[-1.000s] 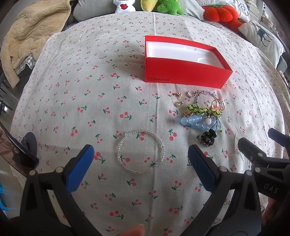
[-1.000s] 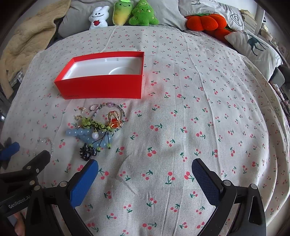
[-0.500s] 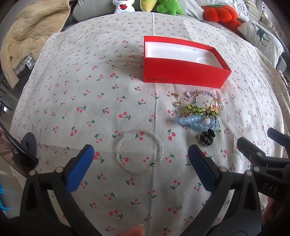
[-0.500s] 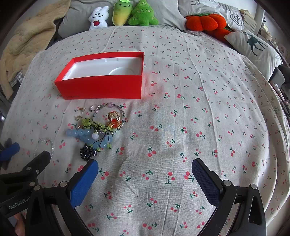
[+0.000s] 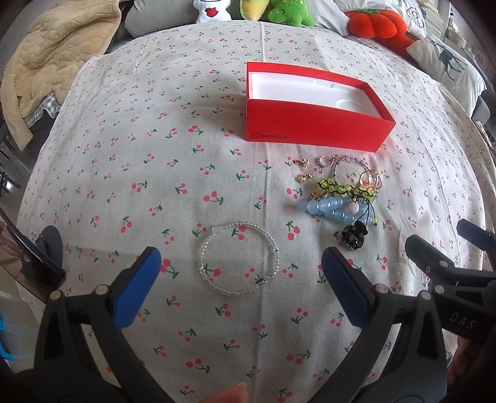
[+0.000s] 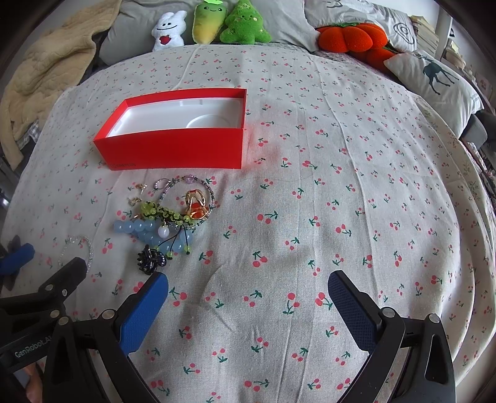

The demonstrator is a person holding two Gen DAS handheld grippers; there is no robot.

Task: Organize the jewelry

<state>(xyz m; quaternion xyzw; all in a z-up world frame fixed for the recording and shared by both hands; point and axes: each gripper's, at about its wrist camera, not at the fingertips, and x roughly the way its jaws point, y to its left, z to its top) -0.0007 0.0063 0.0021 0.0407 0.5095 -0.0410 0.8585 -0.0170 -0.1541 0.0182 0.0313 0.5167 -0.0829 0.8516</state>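
A clear beaded bracelet (image 5: 238, 258) lies on the cherry-print cloth, just ahead of and between the fingers of my open left gripper (image 5: 240, 272). It also shows at the left edge of the right wrist view (image 6: 77, 247). A pile of jewelry (image 5: 341, 198) lies to its right: blue beads, green beads, gold rings, a black clip (image 5: 354, 235). The same pile (image 6: 169, 217) lies left of and ahead of my open, empty right gripper (image 6: 248, 294). An open red box (image 5: 313, 107) with a white insert stands behind the pile, and shows in the right wrist view (image 6: 176, 130).
Plush toys (image 6: 210, 23), an orange cushion (image 6: 347, 37) and a deer pillow (image 6: 434, 77) line the bed's far edge. A beige blanket (image 5: 55, 52) lies at the far left. The right gripper's body (image 5: 446, 272) sits at the right of the left wrist view.
The left gripper has eased slightly forward, so the bracelet sits a little nearer its fingers. The right gripper has barely moved.
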